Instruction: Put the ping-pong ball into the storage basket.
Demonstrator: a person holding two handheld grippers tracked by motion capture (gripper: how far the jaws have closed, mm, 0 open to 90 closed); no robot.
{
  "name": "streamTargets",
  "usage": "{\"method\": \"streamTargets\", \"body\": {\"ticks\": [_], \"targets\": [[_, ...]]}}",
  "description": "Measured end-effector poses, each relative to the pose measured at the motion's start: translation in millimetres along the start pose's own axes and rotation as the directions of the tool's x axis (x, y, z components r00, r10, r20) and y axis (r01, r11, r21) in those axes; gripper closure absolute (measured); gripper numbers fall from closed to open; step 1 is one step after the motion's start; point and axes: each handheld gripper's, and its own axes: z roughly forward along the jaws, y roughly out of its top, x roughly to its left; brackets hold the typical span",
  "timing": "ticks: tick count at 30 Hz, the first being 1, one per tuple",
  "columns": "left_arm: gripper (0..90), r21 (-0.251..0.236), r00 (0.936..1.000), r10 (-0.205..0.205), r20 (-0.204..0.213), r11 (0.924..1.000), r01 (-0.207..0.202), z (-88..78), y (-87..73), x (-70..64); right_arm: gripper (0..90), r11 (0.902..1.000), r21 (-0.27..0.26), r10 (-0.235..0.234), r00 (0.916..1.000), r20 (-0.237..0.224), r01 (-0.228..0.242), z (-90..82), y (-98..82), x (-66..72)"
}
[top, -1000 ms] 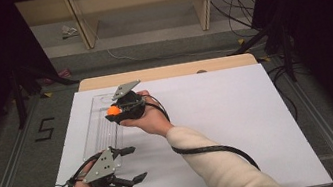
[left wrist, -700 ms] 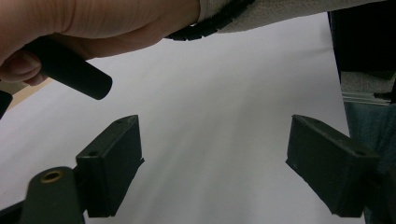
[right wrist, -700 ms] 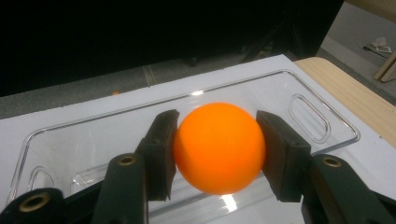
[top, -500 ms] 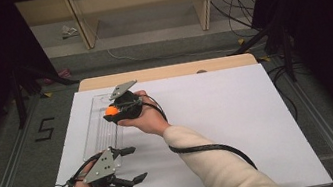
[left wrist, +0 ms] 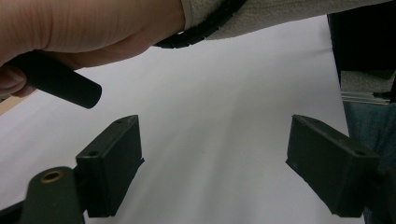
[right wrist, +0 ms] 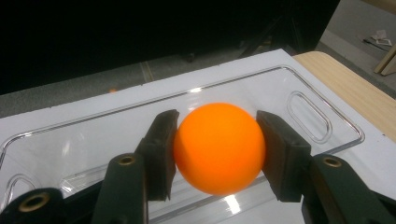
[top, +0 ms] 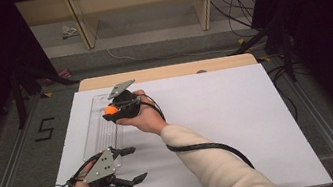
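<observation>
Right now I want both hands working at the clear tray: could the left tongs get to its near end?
Probably yes: the left tongs, open and empty, sit beside the clear tray's near end; the right tongs hold the orange ball farther along.

High view: fixed above the near edge of the table (top: 238,112), facing forward and down, far enough to take in the whole top and the floor beyond. Left gripper view: rides low over the table (left wrist: 224,116), looking along its two jaws across the bare white surface, close. Right gripper view: very close, looking along its jaws over the clear tray (right wrist: 280,79) on the table. Shared: the white tabletop; high and right views share the tray (top: 102,129) and ball (top: 110,110).
</observation>
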Motion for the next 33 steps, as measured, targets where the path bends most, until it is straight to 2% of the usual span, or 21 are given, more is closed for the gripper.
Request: {"method": "streamTargets", "body": {"ticks": [33], "targets": [[17.6,0.003,1.0000,0.004,0.004,1.0000,-0.004,-0.2,0.0,-0.2,51.2,0.9998,0.017,-0.001,1.0000,-0.004,0.001,12.6,2.2,0.0]]}}
